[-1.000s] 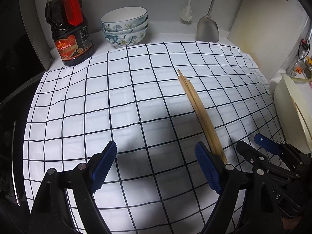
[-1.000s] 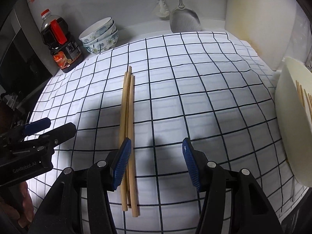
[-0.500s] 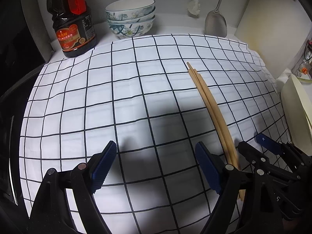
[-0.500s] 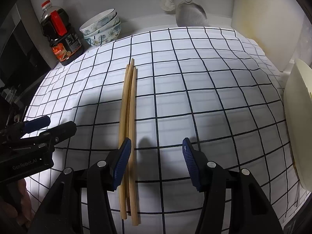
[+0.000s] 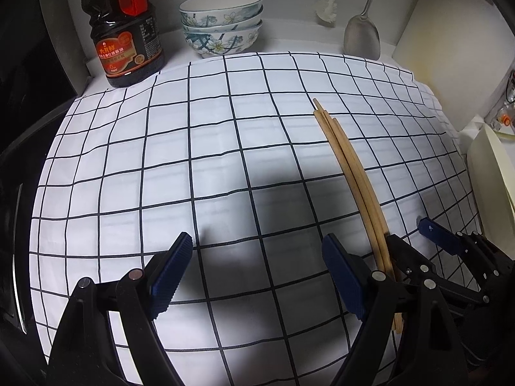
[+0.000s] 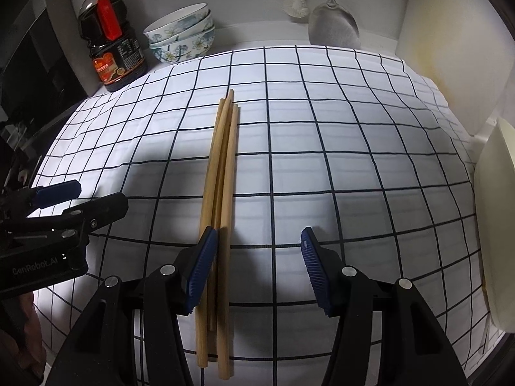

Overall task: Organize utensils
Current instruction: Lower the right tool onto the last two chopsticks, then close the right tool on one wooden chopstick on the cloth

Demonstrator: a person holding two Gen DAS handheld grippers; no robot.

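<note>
Three wooden chopsticks [image 6: 222, 173] lie side by side on the black-checked white cloth [image 6: 338, 167], pointing away from me. My right gripper [image 6: 257, 267] hangs open just above their near part; its left finger [image 6: 201, 268] overlaps the bundle and the right finger stands apart over bare cloth. In the left wrist view the chopsticks [image 5: 351, 167] run to the right of my left gripper [image 5: 257, 267], which is open over the cloth with nothing between its fingers. The right gripper [image 5: 415, 238] shows there at the chopsticks' near end.
A dark sauce bottle [image 5: 124, 32] and stacked floral bowls [image 5: 222, 22] stand at the back left. A metal spatula [image 5: 362, 35] and a brush [image 5: 328, 6] hang on the back wall. A pale board [image 5: 450, 48] leans at the right, above a cream container [image 5: 489, 186].
The right gripper has rolled a little, so the chopsticks sit slightly further inside its left finger. Both grippers stay open and the chopsticks have not moved on the cloth.
</note>
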